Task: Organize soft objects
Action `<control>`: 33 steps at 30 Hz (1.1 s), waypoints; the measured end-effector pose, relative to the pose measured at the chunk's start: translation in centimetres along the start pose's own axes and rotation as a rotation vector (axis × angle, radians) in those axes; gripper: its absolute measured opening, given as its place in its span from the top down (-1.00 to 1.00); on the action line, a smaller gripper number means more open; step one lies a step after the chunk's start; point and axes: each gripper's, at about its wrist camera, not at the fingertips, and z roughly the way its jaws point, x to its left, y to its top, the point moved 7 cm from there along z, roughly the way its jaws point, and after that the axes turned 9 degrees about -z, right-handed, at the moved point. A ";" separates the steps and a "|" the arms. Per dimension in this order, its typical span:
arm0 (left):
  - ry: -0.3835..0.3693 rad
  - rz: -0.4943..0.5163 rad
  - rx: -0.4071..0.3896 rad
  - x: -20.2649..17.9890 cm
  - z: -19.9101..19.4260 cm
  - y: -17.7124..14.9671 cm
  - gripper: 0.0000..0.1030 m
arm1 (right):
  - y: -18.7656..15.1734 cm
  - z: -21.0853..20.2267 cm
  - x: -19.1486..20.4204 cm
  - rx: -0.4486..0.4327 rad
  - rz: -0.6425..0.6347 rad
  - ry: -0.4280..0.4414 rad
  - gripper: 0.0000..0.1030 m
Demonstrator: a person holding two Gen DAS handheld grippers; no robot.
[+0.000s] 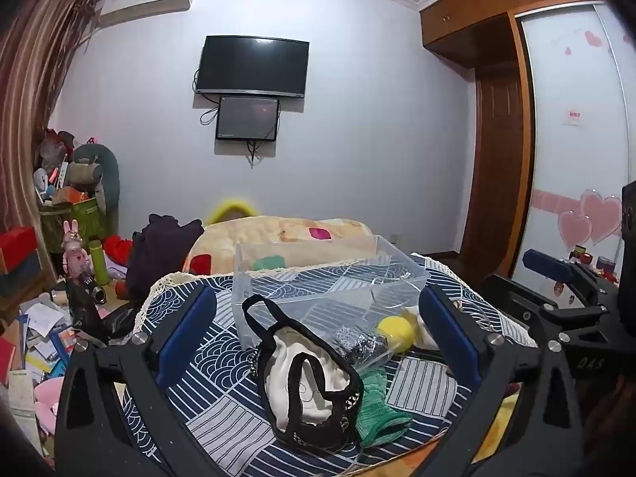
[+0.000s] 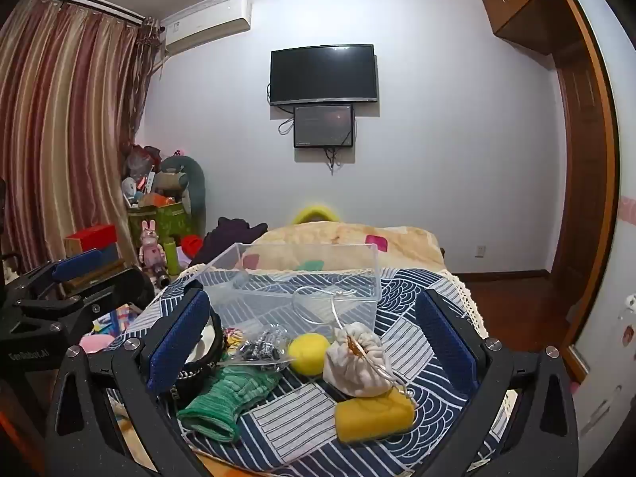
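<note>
A clear plastic bin (image 1: pixel 318 278) (image 2: pixel 302 278) stands empty on the blue patterned cloth (image 1: pixel 222 365) (image 2: pixel 294 421). In front of it lie a white pouch with black trim (image 1: pixel 302 381), a green knitted sock (image 1: pixel 377 401) (image 2: pixel 226 397), a yellow ball (image 1: pixel 393 330) (image 2: pixel 308 353), a small clear bag of dark bits (image 1: pixel 357 344) (image 2: pixel 260 348), a white drawstring pouch (image 2: pixel 357 361) and a yellow sponge (image 2: pixel 373 413). My left gripper (image 1: pixel 314 334) is open around the black-trimmed pouch. My right gripper (image 2: pixel 312 342) is open around the ball and drawstring pouch.
A bed with a beige blanket (image 2: pixel 342 242) lies behind the bin. Boxes, plush toys and papers (image 1: pixel 71 206) crowd the floor at left. A wardrobe (image 1: pixel 572 119) and wooden door stand at right. The cloth's lace edge (image 2: pixel 469 302) drops to the wooden floor.
</note>
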 end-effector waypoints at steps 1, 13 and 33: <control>0.014 0.051 0.004 -0.3 0.1 -0.1 -1.00 | 0.0 0.0 0.0 -0.001 0.001 -0.006 -1.00; -0.001 0.025 -0.012 -0.6 0.1 -0.1 -1.00 | 0.8 -0.7 0.5 -0.006 -0.016 -0.009 -1.00; -0.010 0.021 -0.026 -0.6 -0.3 0.0 -1.00 | 0.8 -1.1 0.0 -0.022 0.002 0.002 -1.00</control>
